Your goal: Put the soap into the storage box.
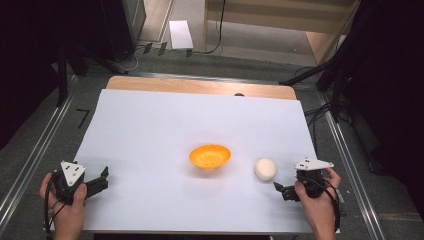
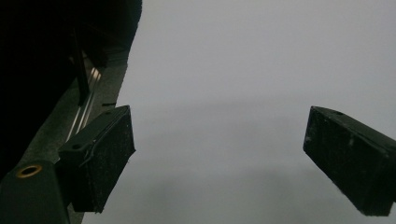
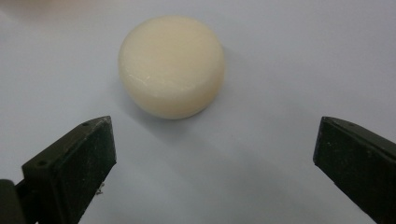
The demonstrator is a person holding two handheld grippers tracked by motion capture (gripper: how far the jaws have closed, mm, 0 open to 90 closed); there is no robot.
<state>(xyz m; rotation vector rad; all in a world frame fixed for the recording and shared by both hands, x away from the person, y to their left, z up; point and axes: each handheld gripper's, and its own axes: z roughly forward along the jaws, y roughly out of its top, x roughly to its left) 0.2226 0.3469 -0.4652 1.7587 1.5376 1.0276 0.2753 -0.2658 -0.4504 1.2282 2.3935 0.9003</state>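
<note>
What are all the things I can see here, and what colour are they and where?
Bowl: one, orange, middle of the sheet, nothing visible inside.
Round cake-like lump: one, cream-white, on the sheet right of the bowl, just ahead of the right gripper.
Sheet: one, white, covering the table.
Table: one, wooden, far edge showing.
White board: one, on the floor beyond the table.
Left gripper: black, open, near left corner.
Right gripper: black, open, near right.

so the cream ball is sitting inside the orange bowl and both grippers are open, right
Not quite. The cream ball sits on the white sheet beside the orange bowl, not in it, as the high view shows. Both the left gripper and right gripper are open.
</note>
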